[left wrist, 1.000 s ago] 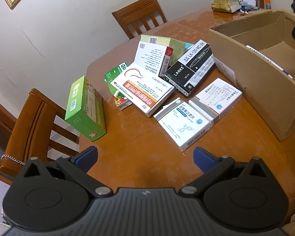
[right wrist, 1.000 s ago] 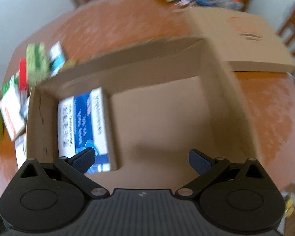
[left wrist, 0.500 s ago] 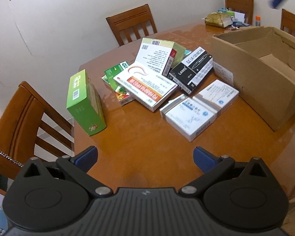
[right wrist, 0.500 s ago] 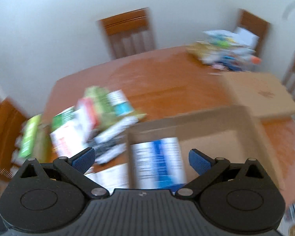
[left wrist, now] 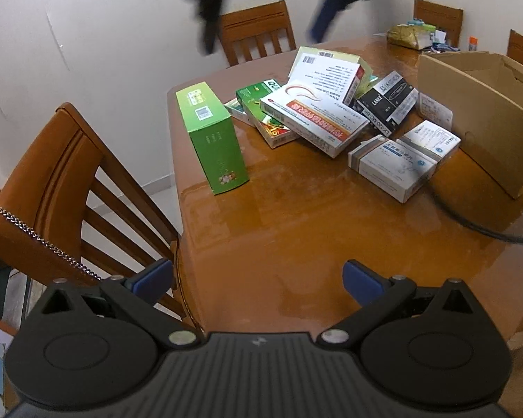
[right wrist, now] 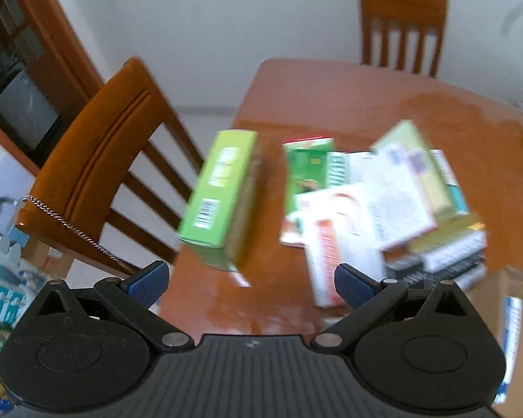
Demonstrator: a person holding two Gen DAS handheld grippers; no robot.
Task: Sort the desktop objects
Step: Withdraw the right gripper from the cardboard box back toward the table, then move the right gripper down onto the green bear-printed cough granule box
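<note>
Two grippers are in play, both with jaws spread wide and nothing between them. The left gripper point(left wrist: 258, 280) hangs low over the near edge of the wooden table point(left wrist: 296, 244), above bare tabletop. The right gripper point(right wrist: 249, 280) is higher, over the table's left end; in the left wrist view it shows as a dark blur point(left wrist: 265, 10) in front of the far wall, its outline too smeared to read.

On the table a green box point(left wrist: 211, 136) stands upright near the left edge, apart from the others. To its right lies a loose pile: a white box with an orange band point(left wrist: 313, 118) rests tilted across a smaller green box point(left wrist: 261, 104), a white box with a barcode point(left wrist: 327, 73) leans up behind them, and a black box point(left wrist: 387, 101) lies at the pile's right side. Two white boxes point(left wrist: 397, 163) lie side by side in front of the pile, the right one near the wall of an open cardboard carton point(left wrist: 477, 122). A black cable point(left wrist: 470, 223) crosses the table's right part.

A wooden chair point(left wrist: 52, 191) stands at the left with a thin chain point(left wrist: 35, 233) draped over its back, and another chair point(left wrist: 258, 35) stands at the far side. The right wrist view is motion-blurred, but the upright green box point(right wrist: 219, 198) seems to lie just ahead of the fingers point(right wrist: 146, 282).
</note>
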